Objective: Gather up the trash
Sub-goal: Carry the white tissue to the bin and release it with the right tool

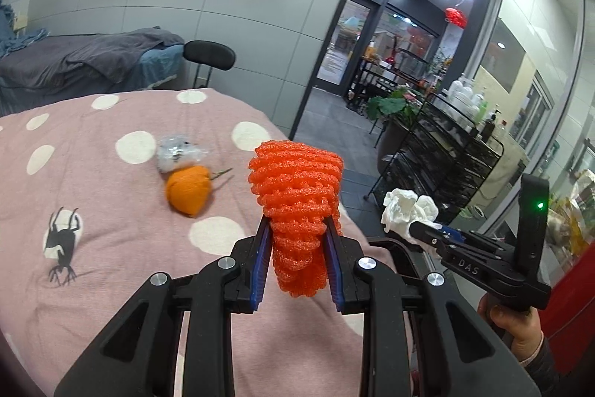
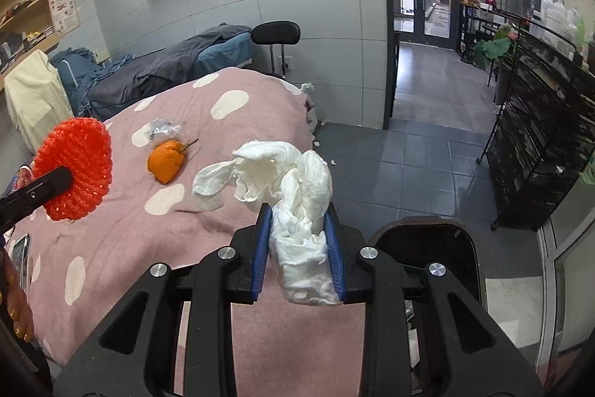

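Note:
My left gripper is shut on an orange foam fruit net, held up above the pink dotted blanket. In the right wrist view that same net shows at the left, on the left gripper's finger. My right gripper is shut on a crumpled white tissue, over the bed's right edge; the tissue also shows at the right of the left wrist view. An orange with a stem and a crumpled clear plastic wrapper lie on the blanket beyond both grippers.
A dark bin stands on the tiled floor just right of the bed, below my right gripper. A black wire shelf rack lines the right wall. A black chair and a second bed are behind. A phone lies at the bed's left edge.

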